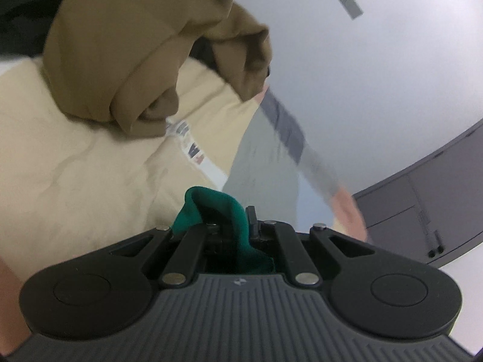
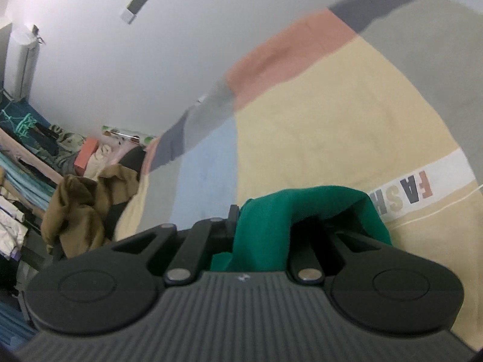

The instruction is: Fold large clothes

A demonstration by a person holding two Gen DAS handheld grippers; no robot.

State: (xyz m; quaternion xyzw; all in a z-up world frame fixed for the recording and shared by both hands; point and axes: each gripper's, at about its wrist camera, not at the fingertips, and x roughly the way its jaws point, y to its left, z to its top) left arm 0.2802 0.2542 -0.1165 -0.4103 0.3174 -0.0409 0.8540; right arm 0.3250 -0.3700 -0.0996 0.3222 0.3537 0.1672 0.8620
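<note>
A pale grey-white wall is seen across the upper left of the right wrist view, with a small grey and white box fixed on it. A cluttered shelf of fabrics is seen at the left edge. In the left wrist view, a dark grey cabinet is seen at the right, and a patchwork bed cover fills the left.
</note>
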